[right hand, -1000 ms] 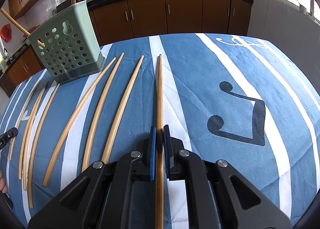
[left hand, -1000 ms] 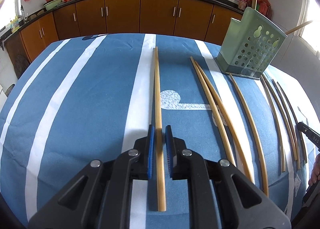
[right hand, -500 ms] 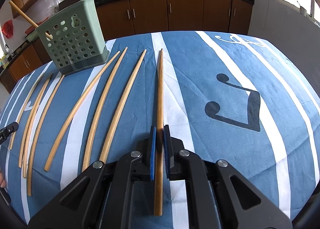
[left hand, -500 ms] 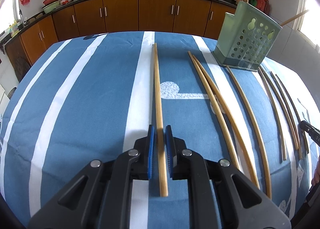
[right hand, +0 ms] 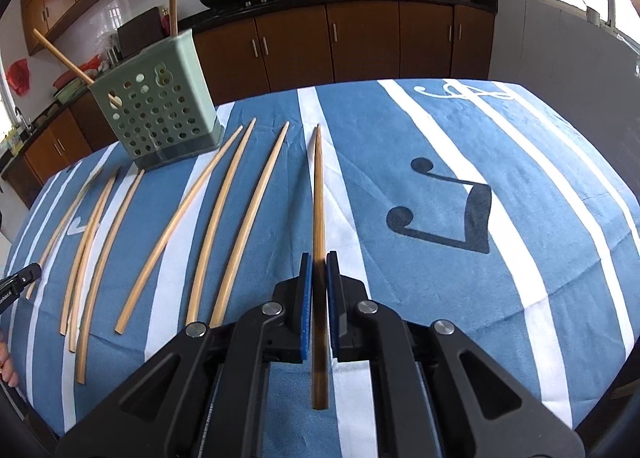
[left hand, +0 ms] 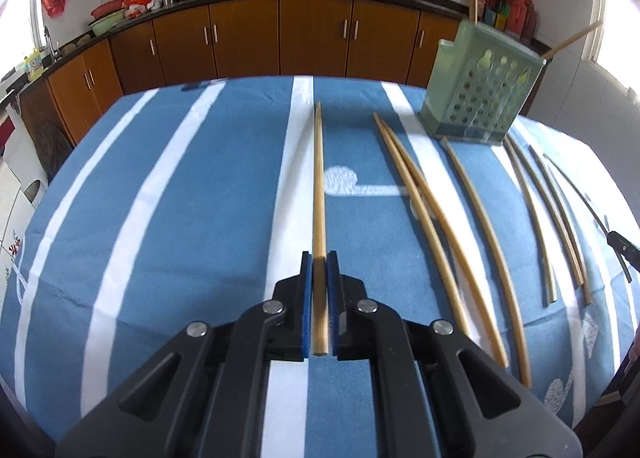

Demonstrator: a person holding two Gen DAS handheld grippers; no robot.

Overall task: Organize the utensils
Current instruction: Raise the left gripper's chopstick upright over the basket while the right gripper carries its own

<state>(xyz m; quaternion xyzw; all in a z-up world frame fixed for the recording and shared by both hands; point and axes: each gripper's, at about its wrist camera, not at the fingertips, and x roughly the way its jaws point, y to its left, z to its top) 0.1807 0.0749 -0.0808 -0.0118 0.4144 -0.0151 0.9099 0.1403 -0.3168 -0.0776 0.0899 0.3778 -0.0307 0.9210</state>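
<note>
In the left wrist view, my left gripper [left hand: 319, 258] is shut on the near end of a bamboo chopstick [left hand: 319, 186], which points away over the blue striped cloth. In the right wrist view, my right gripper [right hand: 319, 258] is shut on another bamboo chopstick [right hand: 319, 194], whose near end sticks out below the pads. The green perforated utensil holder [left hand: 480, 98] [right hand: 160, 114] stands upright at the far side and has two chopsticks in it. Several loose chopsticks [left hand: 436, 230] [right hand: 224, 218] lie on the cloth in front of it.
The table [left hand: 180, 218] is covered with a blue cloth with white stripes and falls away at its edges. Brown kitchen cabinets [left hand: 312, 38] and a dark counter with woks stand behind. The other gripper's tip shows at each view's edge [left hand: 620, 246] [right hand: 20, 278].
Both grippers have risen and pulled back a little, each with its chopstick. The left jaws have closed tighter on their chopstick, whose near end now sits between the pads.
</note>
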